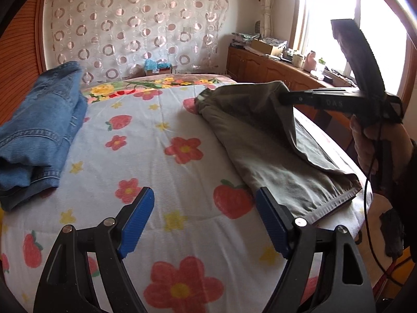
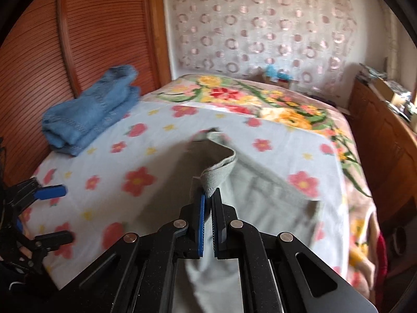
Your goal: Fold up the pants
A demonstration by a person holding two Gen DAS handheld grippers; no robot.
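Grey-green pants lie on the right side of the bed. My right gripper is shut on the pants' hem edge and holds that end lifted above the bed. In the left wrist view the right gripper shows pinching the raised cloth. My left gripper is open and empty, low over the sheet just left of the pants' near hem. It also shows at the left edge of the right wrist view.
Folded blue jeans lie at the bed's left side by the wooden headboard. The flowered sheet covers the bed. A wooden cabinet with clutter stands under the window at right.
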